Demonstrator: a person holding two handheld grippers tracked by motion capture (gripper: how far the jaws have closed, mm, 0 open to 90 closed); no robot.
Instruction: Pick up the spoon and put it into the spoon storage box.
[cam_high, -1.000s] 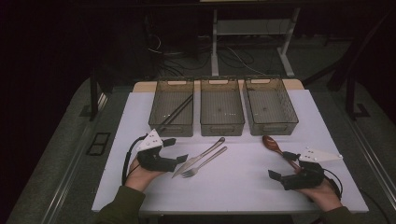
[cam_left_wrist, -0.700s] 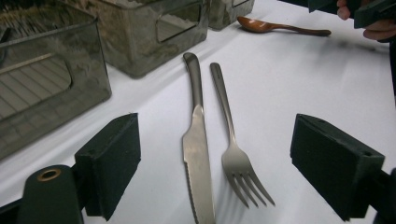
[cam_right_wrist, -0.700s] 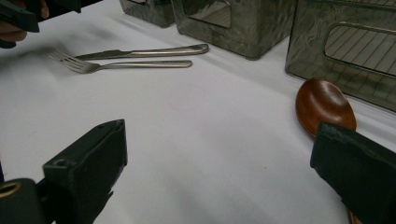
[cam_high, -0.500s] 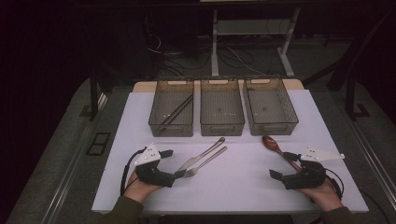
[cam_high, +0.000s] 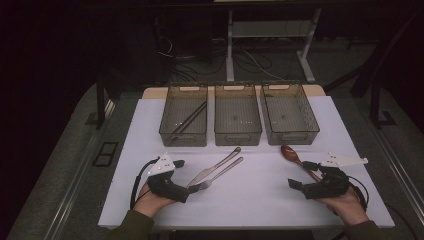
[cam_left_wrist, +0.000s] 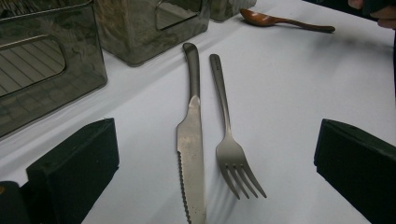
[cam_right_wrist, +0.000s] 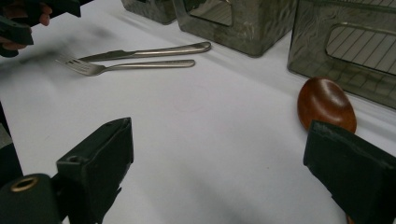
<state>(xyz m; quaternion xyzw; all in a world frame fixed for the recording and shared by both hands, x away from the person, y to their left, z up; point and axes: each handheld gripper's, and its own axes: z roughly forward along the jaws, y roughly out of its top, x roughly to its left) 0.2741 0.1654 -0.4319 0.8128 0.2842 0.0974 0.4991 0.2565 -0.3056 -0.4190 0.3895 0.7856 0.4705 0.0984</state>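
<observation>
From above, my left gripper (cam_high: 186, 186) rests on the white table (cam_high: 260, 200) with its jaws spread wide, having just been opening, at the blade end of the knife (cam_high: 212, 167) and the tines of the fork (cam_high: 217, 175); nothing is clamped. My right gripper (cam_high: 301, 175) sits at the handle of the wooden spoon (cam_high: 292, 155), jaws apart though they have just been closing a little. Three clear bins stand in a row beyond the cutlery; the left bin (cam_high: 184, 132) holds dark chopsticks (cam_high: 189, 118).

In the left gripper view, the knife (cam_left_wrist: 191, 140) and fork (cam_left_wrist: 229, 140) lie side by side between my two wide jaws (neither pad touches them). The spoon (cam_left_wrist: 280, 19) lies far off.

In the right gripper view, the spoon's bowl (cam_right_wrist: 326, 102) lies just past my right-hand jaw, near a bin wall (cam_right_wrist: 355, 51); I cannot tell whether that pad touches the handle. The gap between the jaws holds bare table.
</observation>
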